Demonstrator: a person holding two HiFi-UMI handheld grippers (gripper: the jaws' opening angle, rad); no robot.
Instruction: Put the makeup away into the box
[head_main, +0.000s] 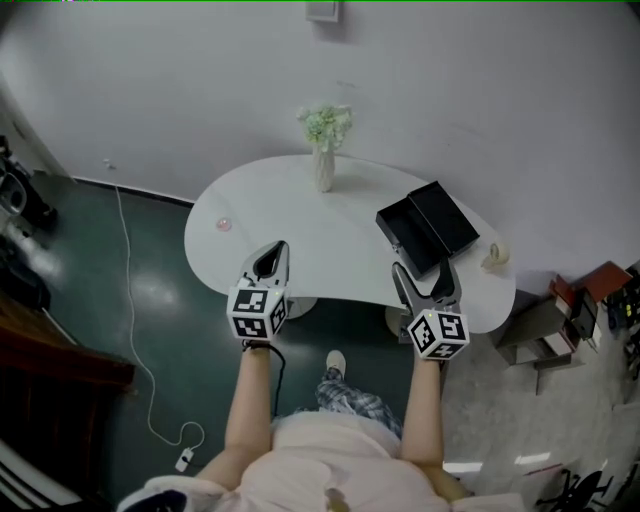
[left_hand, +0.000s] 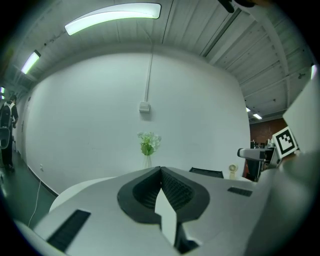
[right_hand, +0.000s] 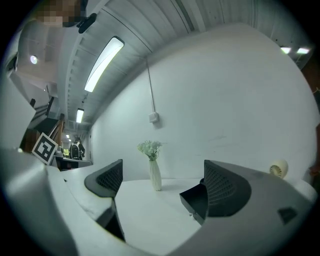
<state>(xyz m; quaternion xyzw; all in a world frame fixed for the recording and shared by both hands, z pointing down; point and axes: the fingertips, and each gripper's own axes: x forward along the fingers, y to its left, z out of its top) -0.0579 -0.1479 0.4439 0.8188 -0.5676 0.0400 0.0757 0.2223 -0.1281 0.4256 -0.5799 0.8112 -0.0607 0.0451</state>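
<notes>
Opening step, by the look of it: the left tongs (head_main: 270, 258) and right tongs (head_main: 425, 280) hang over the near edge of the white bench (head_main: 330, 262) with nothing picked up and no makeup yet seen in the box (head_main: 428, 228)

The left tongs are pressed together, tip to tip, with nothing between them. The right tongs are spread wide and empty, and through their gap show only the bench top, a vase and a corner of the box. Neither pair touches anything on the bench

Just beyond the right tongs, toward the bench's right end, the black box lies open with its lid folded back beside it. A small beige item (head_main: 493, 257) sits at the far right edge, past the box. A small pink item (head_main: 222, 224) lies alone near the left edge, ahead of the left tongs and well apart from the box. The pink one is the likelier makeup, but both are too small to tell. The vase (head_main: 324, 165) of pale flowers stands at the middle of the far edge

The next move probably calls for opening the left tongs and reaching forward to the pink item, then carrying it across the bench to the open box
</notes>
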